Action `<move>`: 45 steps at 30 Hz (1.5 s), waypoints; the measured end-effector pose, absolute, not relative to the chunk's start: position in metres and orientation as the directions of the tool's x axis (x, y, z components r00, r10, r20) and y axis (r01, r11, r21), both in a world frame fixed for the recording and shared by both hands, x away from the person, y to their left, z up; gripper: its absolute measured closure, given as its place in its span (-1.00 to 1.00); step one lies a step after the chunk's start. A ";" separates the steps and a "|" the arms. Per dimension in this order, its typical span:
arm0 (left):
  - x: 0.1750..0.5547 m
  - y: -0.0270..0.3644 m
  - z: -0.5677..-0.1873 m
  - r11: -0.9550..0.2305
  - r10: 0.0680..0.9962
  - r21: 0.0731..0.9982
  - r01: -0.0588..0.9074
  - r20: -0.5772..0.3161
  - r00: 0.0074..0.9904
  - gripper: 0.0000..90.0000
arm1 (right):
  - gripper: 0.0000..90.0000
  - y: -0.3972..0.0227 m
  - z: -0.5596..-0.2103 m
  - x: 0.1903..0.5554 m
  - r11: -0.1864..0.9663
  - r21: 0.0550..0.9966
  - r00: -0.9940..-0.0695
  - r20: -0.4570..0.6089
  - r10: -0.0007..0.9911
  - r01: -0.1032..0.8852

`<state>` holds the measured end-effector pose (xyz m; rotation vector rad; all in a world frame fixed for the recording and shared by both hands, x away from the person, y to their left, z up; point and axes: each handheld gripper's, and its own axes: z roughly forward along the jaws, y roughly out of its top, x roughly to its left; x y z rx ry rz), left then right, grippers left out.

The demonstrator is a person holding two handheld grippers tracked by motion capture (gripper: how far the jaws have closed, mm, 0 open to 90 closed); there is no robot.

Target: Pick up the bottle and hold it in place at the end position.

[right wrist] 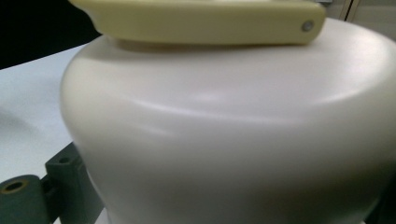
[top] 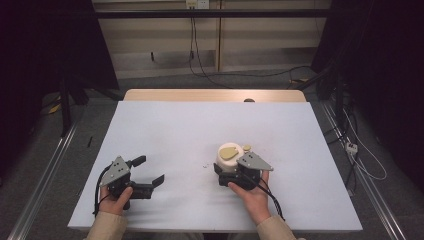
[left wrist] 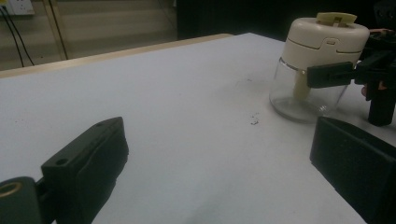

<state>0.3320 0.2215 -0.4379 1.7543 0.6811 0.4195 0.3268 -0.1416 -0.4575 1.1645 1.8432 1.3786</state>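
Cream-lidded jar [right wrist: 233, 130] between right gripper's [top: 243, 172] closed jaws, left gripper [top: 145, 172] wide open, empty, on white table [top: 200, 125].

High view looks down the table [top: 165, 130]; both gripper views share the jar [left wrist: 317, 65], right closest

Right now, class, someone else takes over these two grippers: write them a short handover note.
Right gripper: its jaws sit either side of the jar, at the clear glass just under the cream lid; whether they are clamped tight can't be told.
Left gripper: open, empty, resting on the table well to the jar's left.
Jar: upright on the table, lid on, yellow handle on top.
Done: jar steadied.
Left: probably work the lid with the left gripper.
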 end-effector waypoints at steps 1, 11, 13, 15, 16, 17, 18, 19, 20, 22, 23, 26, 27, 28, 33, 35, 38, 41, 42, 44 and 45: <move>0.332 0.221 -0.438 -0.179 0.638 0.956 0.231 -0.065 0.767 -0.92 | -0.88 -0.141 -0.458 0.327 0.099 0.946 -0.469 0.060 0.881 0.308; 0.333 0.223 -0.438 -0.175 0.648 0.957 0.233 -0.067 0.759 -0.92 | -0.87 -0.142 -0.458 0.328 0.102 0.954 -0.486 0.050 0.872 0.282; 0.333 0.224 -0.438 -0.171 0.649 0.957 0.234 -0.069 0.758 -0.92 | -0.87 -0.141 -0.458 0.329 0.108 0.956 -0.489 0.041 0.871 0.272; 0.332 0.224 -0.438 -0.167 0.650 0.958 0.233 -0.071 0.757 -0.92 | -0.87 -0.141 -0.458 0.329 0.105 0.957 -0.491 0.042 0.870 0.269; 0.333 0.224 -0.438 -0.167 0.650 0.958 0.232 -0.070 0.757 -0.92 | -0.87 -0.141 -0.458 0.330 0.100 0.959 -0.491 0.045 0.870 0.265; 0.333 0.224 -0.438 -0.169 0.651 0.958 0.231 -0.068 0.756 -0.92 | -0.87 -0.140 -0.458 0.330 0.095 0.961 -0.493 0.048 0.869 0.261; 0.333 0.224 -0.438 -0.169 0.651 0.958 0.231 -0.068 0.756 -0.92 | -0.87 -0.140 -0.457 0.330 0.097 0.961 -0.496 0.046 0.867 0.258; 0.332 0.225 -0.438 -0.168 0.652 0.958 0.231 -0.068 0.755 -0.92 | -0.87 -0.140 -0.456 0.331 0.097 0.963 -0.497 0.043 0.867 0.252; 0.332 0.225 -0.437 -0.168 0.653 0.958 0.231 -0.067 0.754 -0.92 | -0.87 -0.140 -0.456 0.331 0.093 0.964 -0.496 0.045 0.867 0.249; 0.332 0.225 -0.437 -0.165 0.654 0.959 0.230 -0.068 0.754 -0.92 | -0.87 -0.140 -0.454 0.331 0.086 0.968 -0.499 0.044 0.865 0.235; 0.332 0.225 -0.437 -0.164 0.653 0.959 0.230 -0.069 0.754 -0.92 | -0.87 -0.140 -0.453 0.332 0.088 0.969 -0.502 0.042 0.864 0.232; 0.332 0.225 -0.437 -0.163 0.654 0.960 0.229 -0.069 0.753 -0.92 | -0.87 -0.140 -0.452 0.334 0.083 0.969 -0.504 0.047 0.863 0.232; 0.332 0.226 -0.437 -0.163 0.654 0.960 0.230 -0.070 0.753 -0.92 | -0.87 -0.140 -0.452 0.335 0.084 0.968 -0.503 0.047 0.863 0.235; 0.332 0.226 -0.437 -0.157 0.654 0.960 0.231 -0.074 0.753 -0.92 | -0.87 -0.140 -0.452 0.336 0.085 0.969 -0.504 0.045 0.862 0.233; 0.331 0.225 -0.438 -0.158 0.654 0.960 0.232 -0.074 0.753 -0.92 | -0.87 -0.138 -0.452 0.340 0.084 0.968 -0.508 0.049 0.860 0.235; 0.331 0.226 -0.438 -0.162 0.653 0.959 0.230 -0.071 0.754 -0.92 | -0.87 -0.137 -0.451 0.342 0.083 0.969 -0.512 0.049 0.857 0.232; 0.331 0.226 -0.438 -0.163 0.652 0.960 0.229 -0.069 0.755 -0.92 | -0.87 -0.136 -0.450 0.347 0.082 0.969 -0.515 0.051 0.856 0.233; 0.330 0.226 -0.438 -0.164 0.651 0.960 0.227 -0.068 0.756 -0.92 | -0.87 -0.135 -0.449 0.350 0.077 0.970 -0.519 0.056 0.853 0.230; 0.330 0.226 -0.438 -0.164 0.651 0.960 0.226 -0.067 0.757 -0.92 | -0.87 -0.134 -0.448 0.352 0.078 0.970 -0.518 0.053 0.854 0.229; 0.329 0.227 -0.438 -0.163 0.649 0.961 0.225 -0.067 0.758 -0.92 | -0.87 -0.133 -0.447 0.354 0.072 0.971 -0.520 0.058 0.852 0.226; 0.329 0.227 -0.438 -0.162 0.649 0.961 0.226 -0.069 0.758 -0.92 | -0.87 -0.132 -0.446 0.355 0.071 0.972 -0.520 0.058 0.852 0.224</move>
